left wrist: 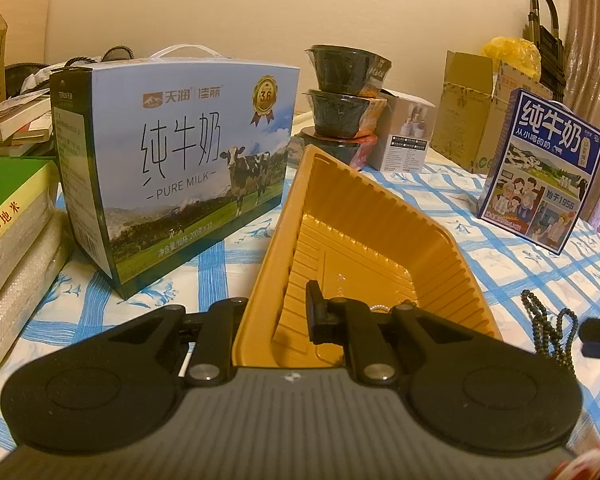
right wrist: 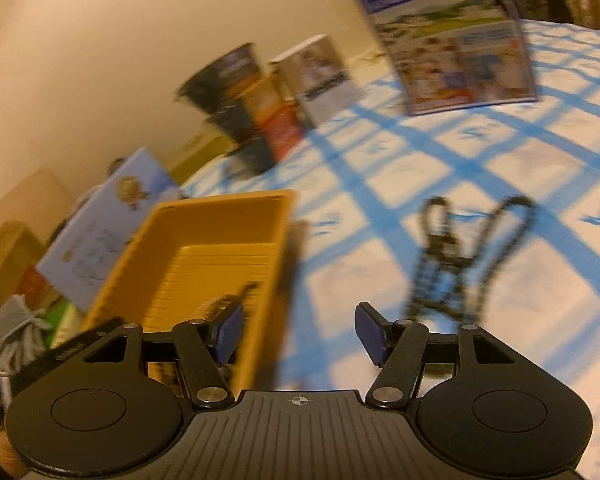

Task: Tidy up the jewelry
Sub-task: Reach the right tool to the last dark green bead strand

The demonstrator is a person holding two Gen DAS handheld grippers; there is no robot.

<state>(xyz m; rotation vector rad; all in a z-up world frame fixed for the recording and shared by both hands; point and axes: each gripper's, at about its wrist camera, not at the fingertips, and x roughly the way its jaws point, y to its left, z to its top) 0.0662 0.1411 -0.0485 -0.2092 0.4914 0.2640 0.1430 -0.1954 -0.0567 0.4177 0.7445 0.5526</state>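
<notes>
A: How far along is the jewelry?

B: Partway, I'd judge. On the left, the left gripper (left wrist: 276,312) is clenched on the near wall of the yellow plastic tray (left wrist: 364,216), steadying it on the blue-checked tablecloth (left wrist: 440,200). A small pale beaded piece (left wrist: 380,309) seems to lie inside, near that wall.

A: And to the right?

B: The dark beaded necklace (right wrist: 460,256) lies outside, just beside the tray. The right gripper (right wrist: 296,336) hangs released and empty near it.

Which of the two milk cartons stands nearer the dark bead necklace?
The smaller dark-blue carton with cartoon people, standing on the tray's right, the same side as the bead necklace. The big pale-blue cow carton is on the far side of the yellow tray.
</notes>
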